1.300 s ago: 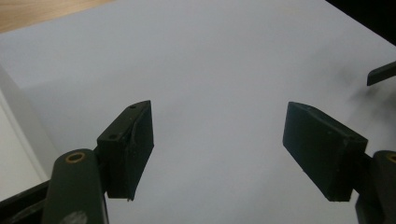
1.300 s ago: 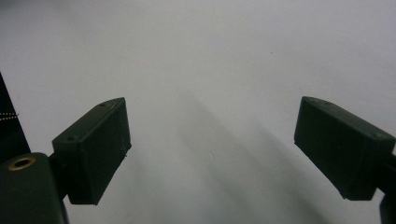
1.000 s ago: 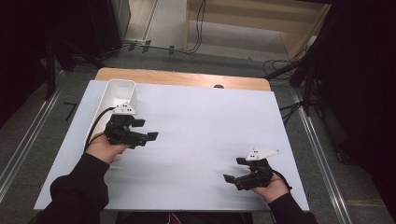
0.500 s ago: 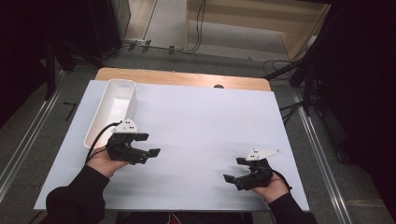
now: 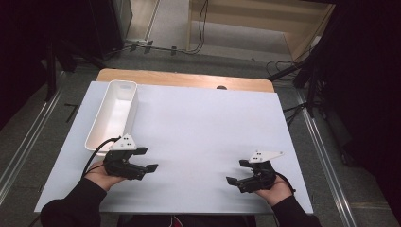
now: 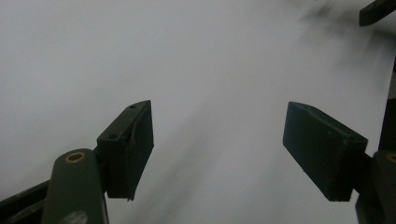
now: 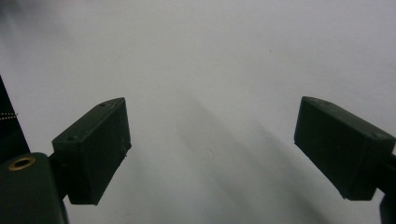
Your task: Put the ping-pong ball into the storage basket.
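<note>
High view first: got a long, white, open-topped plastic bin [image 5: 113,118] on the left side of the white-covered bench [image 5: 213,123], long axis running away from the person and leaning a touch to the right at the far end. Looks empty. Just past the near short end of it, got the left hand-held gripper [image 5: 150,160], jaws spread and holding nothing, pointing across toward the middle of the bench rather than at the bin. So: bin lying just beyond and slightly left of that one, near but not touching as far as can be told. Over at the near right corner, got the right hand-held gripper [image 5: 235,172], also spread wide and empty, aimed back toward the left and well apart from the bin. Left hand clearly the nearer of the two, so probably a left-hand job, and likely needs a swing of the wrist toward the rim before any grab. Left gripper view: left hand-held gripper [image 6: 217,144] gaping, nothing between the pads, just blurry white bench surface. Right gripper view: same story for the right hand-held gripper [image 7: 212,149], released, bare white sheet underneath.
</note>
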